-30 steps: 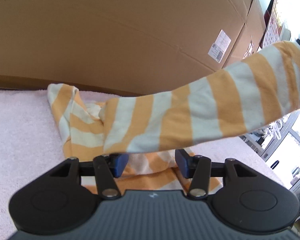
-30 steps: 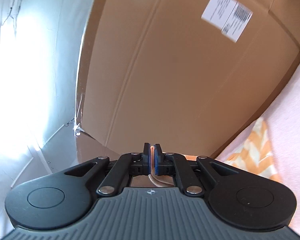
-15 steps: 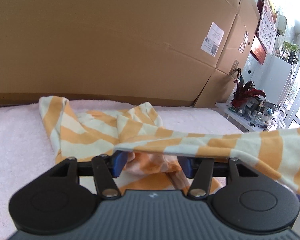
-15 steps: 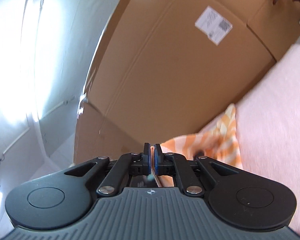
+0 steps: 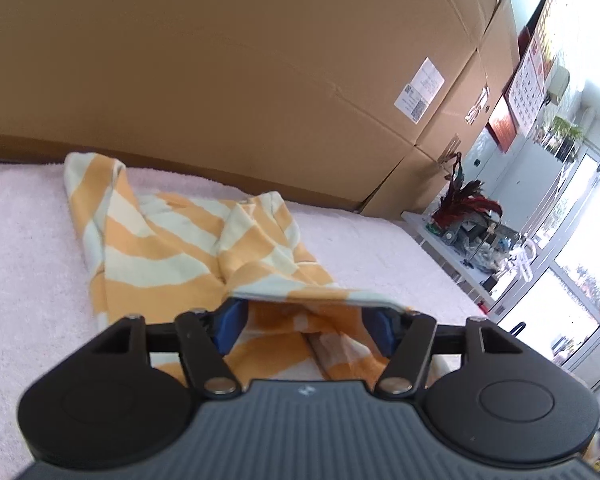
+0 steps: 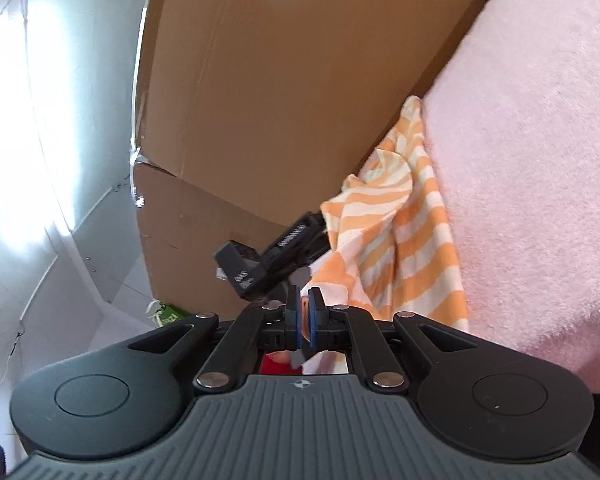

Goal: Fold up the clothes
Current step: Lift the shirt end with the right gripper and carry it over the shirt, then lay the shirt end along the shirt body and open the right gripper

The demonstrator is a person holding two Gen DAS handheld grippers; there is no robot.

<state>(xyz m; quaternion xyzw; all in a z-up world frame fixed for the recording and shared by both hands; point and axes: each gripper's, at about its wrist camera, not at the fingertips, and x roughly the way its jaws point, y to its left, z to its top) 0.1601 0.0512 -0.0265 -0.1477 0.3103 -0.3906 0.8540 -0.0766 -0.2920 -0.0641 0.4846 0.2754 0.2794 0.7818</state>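
Observation:
An orange and white striped garment point(image 5: 172, 256) lies crumpled on the pink towel-covered surface point(image 5: 24, 264). My left gripper point(image 5: 306, 326) is open, low over the garment's near part, with a fold of the cloth draped across its blue fingertips. My right gripper point(image 6: 305, 312) is shut on an edge of the striped garment point(image 6: 404, 240), which stretches from its jaws to the pink surface point(image 6: 532, 152). The left gripper's black body point(image 6: 268, 256) shows beside the cloth in the right wrist view.
Large cardboard boxes point(image 5: 260, 60) stand right behind the surface as a wall. A white side table with a red plant and clutter point(image 5: 468, 216) stands at the right, near a glass door. The boxes point(image 6: 284, 80) fill the right wrist view too.
The right gripper has brought the held part of the garment down, from stretched high in the air to lying across the left gripper's fingertips. The left gripper stays open over the garment.

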